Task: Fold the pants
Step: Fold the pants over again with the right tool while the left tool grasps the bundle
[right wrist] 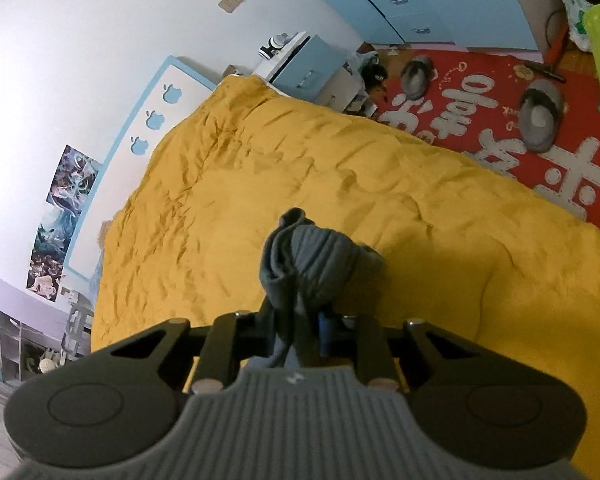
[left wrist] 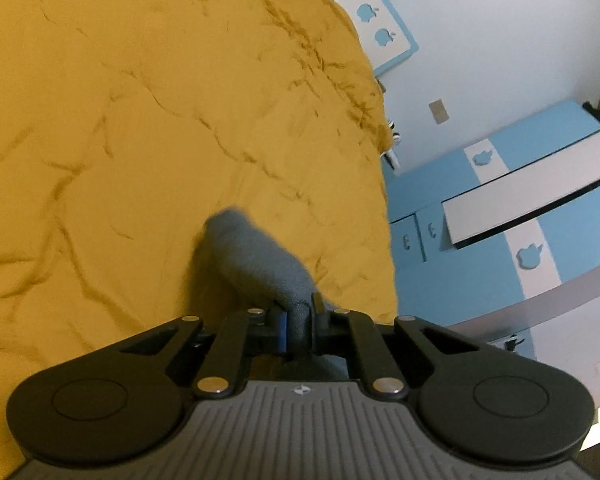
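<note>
The grey pants [left wrist: 256, 260] are pinched in my left gripper [left wrist: 300, 320], which is shut on a fold of the cloth and holds it above the yellow bedspread [left wrist: 140, 140]. In the right wrist view my right gripper [right wrist: 304, 332] is shut on a ribbed, bunched end of the same grey pants [right wrist: 312, 264], also held up over the bedspread [right wrist: 420, 220]. Most of the garment hangs below the grippers, out of sight.
The bed's headboard [right wrist: 112, 160] is at the wall. A blue nightstand [right wrist: 300, 64] stands beside the bed. A red floor mat [right wrist: 500, 120] with grey slippers [right wrist: 540, 116] lies along the bed's side. Blue cabinets [left wrist: 500, 200] stand past the bed edge.
</note>
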